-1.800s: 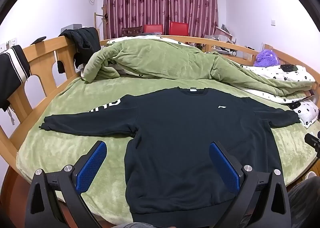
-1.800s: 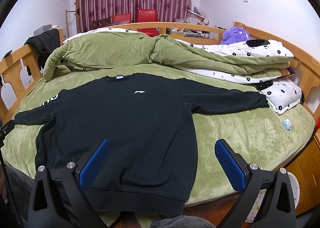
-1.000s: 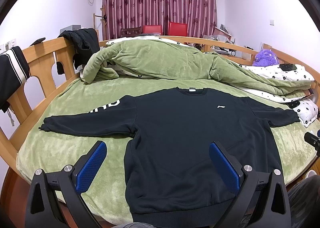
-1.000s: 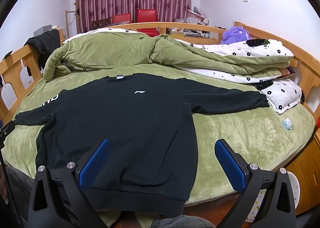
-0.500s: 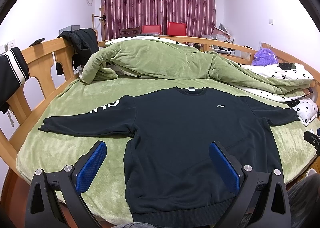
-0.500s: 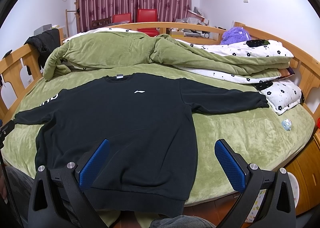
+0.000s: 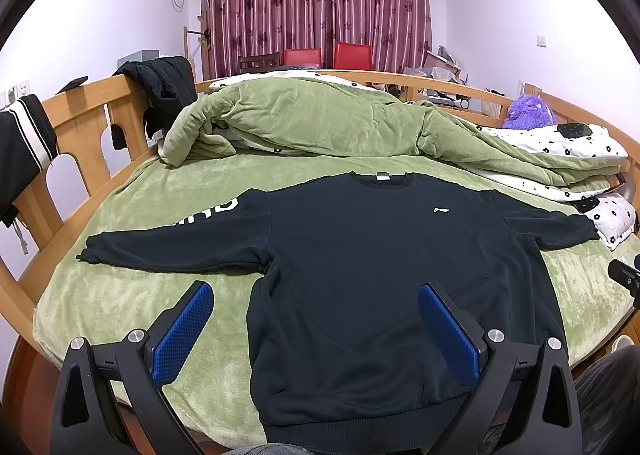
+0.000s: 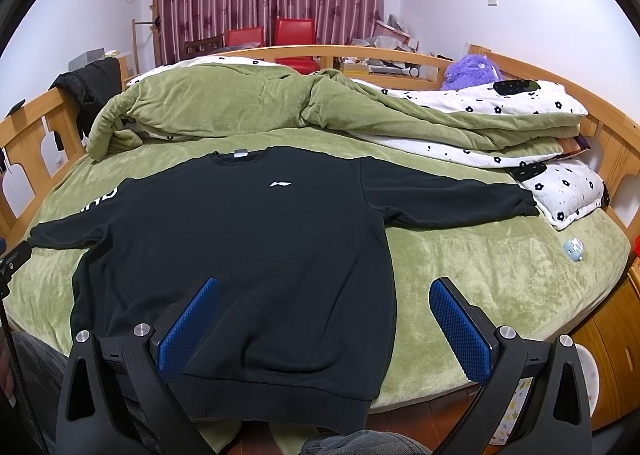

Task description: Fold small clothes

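A black sweatshirt (image 7: pixel 380 263) (image 8: pixel 240 239) lies flat and face up on the green bed, both sleeves spread out, its hem at the near edge. A small white logo marks its chest, and white letters run along its left sleeve. My left gripper (image 7: pixel 316 315) hovers open above the hem's left part, blue pads wide apart and holding nothing. Over the hem's right corner my right gripper (image 8: pixel 324 311) is open too, one pad above the cloth, the other above bare blanket.
A rumpled green quilt (image 7: pixel 320 123) and a white flowered quilt (image 8: pixel 500 111) are piled behind the sweatshirt. A wooden rail (image 7: pixel 80 127) rings the bed, with dark clothes hung on it. A small blue toy (image 8: pixel 573 248) lies on the blanket at the right.
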